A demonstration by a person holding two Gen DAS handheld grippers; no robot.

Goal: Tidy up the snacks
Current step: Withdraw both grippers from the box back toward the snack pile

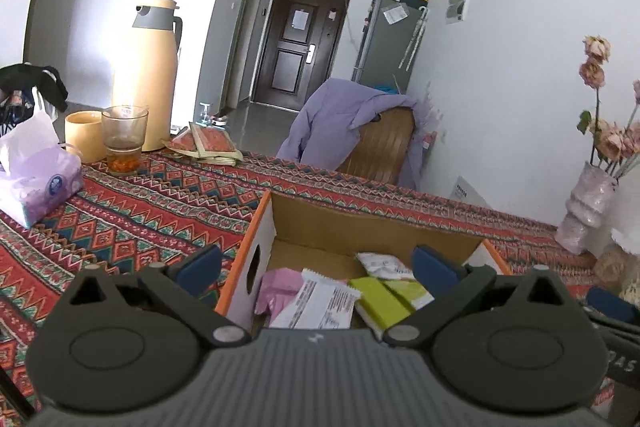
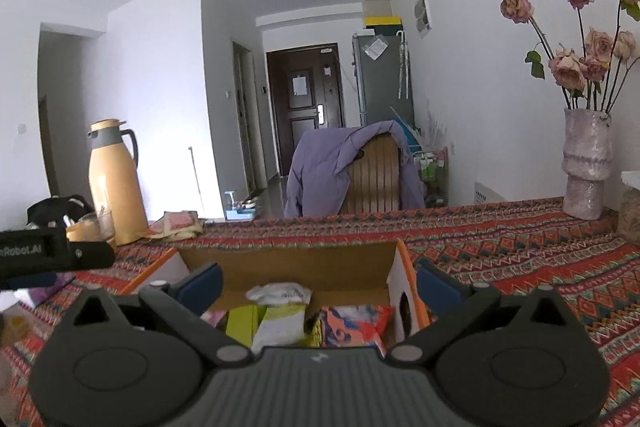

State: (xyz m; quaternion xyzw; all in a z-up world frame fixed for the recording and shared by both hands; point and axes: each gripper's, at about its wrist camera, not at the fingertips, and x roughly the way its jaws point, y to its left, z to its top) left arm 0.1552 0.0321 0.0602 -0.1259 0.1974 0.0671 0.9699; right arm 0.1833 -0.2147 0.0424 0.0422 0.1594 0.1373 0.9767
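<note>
An open cardboard box with orange-edged white sides sits on the patterned tablecloth, just ahead of both grippers. It holds a pink packet, a white wrapper, green packets and a small white pouch. In the right wrist view the box also shows a red and blue packet. My left gripper is open and empty above the box's near left side. My right gripper is open and empty above its near right side.
A yellow thermos, a yellow cup, a glass of tea, flat sachets and a tissue pack stand at the far left. A vase of dried roses stands at the right. A chair with a purple jacket is behind the table.
</note>
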